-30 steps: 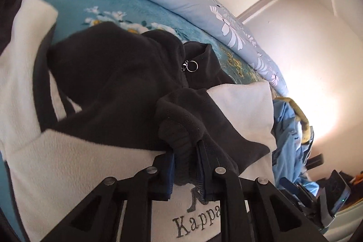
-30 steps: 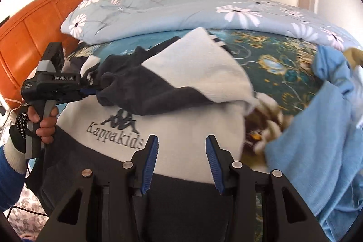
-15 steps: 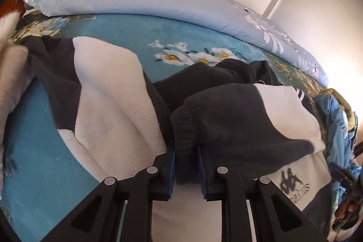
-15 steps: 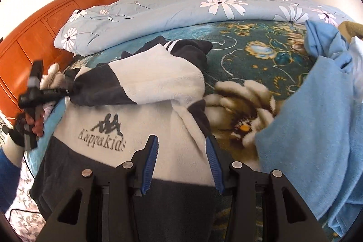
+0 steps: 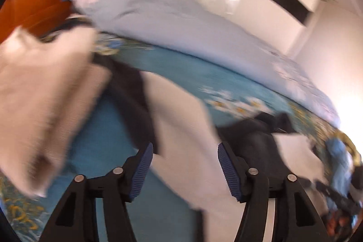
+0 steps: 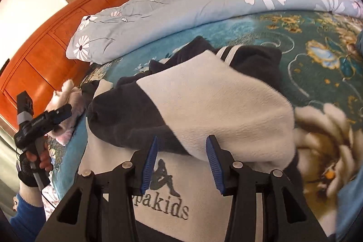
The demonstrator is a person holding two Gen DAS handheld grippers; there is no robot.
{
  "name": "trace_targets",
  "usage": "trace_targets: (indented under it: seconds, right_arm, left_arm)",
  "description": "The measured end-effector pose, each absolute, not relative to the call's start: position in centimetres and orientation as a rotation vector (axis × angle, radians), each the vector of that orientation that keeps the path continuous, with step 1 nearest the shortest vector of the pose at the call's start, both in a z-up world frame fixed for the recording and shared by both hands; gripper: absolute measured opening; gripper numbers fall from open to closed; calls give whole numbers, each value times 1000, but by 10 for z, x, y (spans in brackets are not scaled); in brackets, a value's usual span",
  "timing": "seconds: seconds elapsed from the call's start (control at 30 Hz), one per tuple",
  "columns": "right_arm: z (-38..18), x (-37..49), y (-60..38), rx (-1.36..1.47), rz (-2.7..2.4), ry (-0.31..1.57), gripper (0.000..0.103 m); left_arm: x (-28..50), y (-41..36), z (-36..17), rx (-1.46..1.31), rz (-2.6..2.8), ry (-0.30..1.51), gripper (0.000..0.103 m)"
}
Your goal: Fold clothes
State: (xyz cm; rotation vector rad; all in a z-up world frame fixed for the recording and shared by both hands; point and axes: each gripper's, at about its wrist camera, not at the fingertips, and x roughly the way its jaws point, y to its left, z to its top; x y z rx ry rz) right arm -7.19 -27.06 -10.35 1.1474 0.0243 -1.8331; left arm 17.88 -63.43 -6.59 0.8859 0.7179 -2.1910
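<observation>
Released since half a second ago, the sleeve (image 6: 204,101) is lying folded across the fleece top (image 6: 172,203); I'm keeping both the left gripper (image 5: 185,168) and right gripper (image 6: 181,165) spread, empty. Soft, light, grippy fleece: I'm judging the hem best for pinching.

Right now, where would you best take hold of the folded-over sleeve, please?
Probably at the dark cuff of the sleeve: it ends in a thick, rounded lip lifted off the white chest panel. Come in from the headboard side, fingers above and below it.

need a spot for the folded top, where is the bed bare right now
Bare teal blanket lies between the black-and-white sweatshirt and the rolled light-blue duvet. It is crowded near the headboard, where a pink garment lies.
</observation>
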Motion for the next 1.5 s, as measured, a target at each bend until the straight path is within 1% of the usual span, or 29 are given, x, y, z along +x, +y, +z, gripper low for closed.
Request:
trace_targets:
  seconds: [0.13, 0.27, 0.3, 0.33, 0.4, 0.5, 0.57, 0.67, 0.77, 0.83, 0.87, 0.93, 0.97, 1.03, 1.1, 1.17, 1.2, 1.23, 1.27, 1.3, 1.37, 1.4, 1.47, 1.5]
  right_arm:
    - [-109, -68, -274, 1185, -1837, 46, 46]
    - [-105, -68, -274, 1192, -1838, 82, 46]
    - [-105, -67, -274, 1197, -1837, 99, 46]
    - [-106, -65, -274, 1200, -1836, 115, 46]
    - [-106, -62, -274, 1204, -1833, 148, 46]
    - [-110, -59, -271, 1222, -1818, 160, 46]
    - [-113, -58, -265, 1245, -1809, 153, 46]
    - [-114, -55, -256, 1263, -1819, 172, 46]
    - [-111, -51, -243, 1247, -1840, 184, 46]
    - [-109, -50, -232, 1241, -1848, 155, 46]
    - [-108, -50, -227, 1240, -1853, 137, 46]
    - [-106, -51, -215, 1244, -1865, 109, 46]
    - [-106, -52, -209, 1249, -1874, 102, 46]
    - [-106, -53, -197, 1258, -1892, 88, 46]
    - [-106, -56, -185, 1265, -1907, 69, 46]
    - [-105, -59, -177, 1266, -1914, 43, 46]
    - [-105, -60, -176, 1262, -1915, 30, 46]
    - [-104, -62, -176, 1258, -1917, 17, 46]
    - [-103, -63, -175, 1255, -1918, 4, 46]
    - [-100, -62, -184, 1235, -1910, 10, 46]
    - [-90, -60, -210, 1184, -1887, 35, 46]
    - [-85, -59, -223, 1158, -1875, 47, 46]
    - [-76, -56, -249, 1107, -1851, 71, 46]
    - [-71, -55, -261, 1082, -1839, 83, 46]
  left_arm:
    - [155, -675, -89, 927, -2022, 585, 64]
    - [136, -709, -113, 940, -1968, 697, 64]
    - [133, -715, -118, 944, -1953, 720, 63]
    - [131, -719, -121, 948, -1943, 734, 60]
    - [127, -724, -126, 961, -1923, 746, 8]
    - [131, -724, -116, 890, -1922, 785, 8]
    - [135, -713, -90, 803, -1949, 720, 8]
    - [115, -662, -28, 691, -2160, 420, 8]
    - [90, -580, 14, 648, -2440, 150, 8]
    - [77, -523, 20, 683, -2617, 34, 9]
    - [72, -495, 15, 721, -2685, -23, 10]
    - [59, -448, -9, 840, -2752, -159, 10]
    - [54, -431, -22, 906, -2764, -198, 10]
    - [45, -413, -50, 1044, -2763, -195, 10]
    - [43, -413, -72, 1165, -2736, -105, 12]
    - [42, -417, -89, 1241, -2704, -64, 12]
    - [47, -417, -92, 1260, -2712, -54, 14]
    - [55, -415, -92, 1272, -2728, -37, 18]
    - [63, -412, -92, 1284, -2745, -21, 28]
    - [72, -410, -92, 1295, -2761, -4, 41]
    - [88, -406, -92, 1319, -2792, 30, 55]
    - [98, -407, -88, 1312, -2814, 63, 55]
    - [116, -419, -77, 1245, -2855, 189, 56]
    - [125, -428, -72, 1206, -2861, 268, 59]
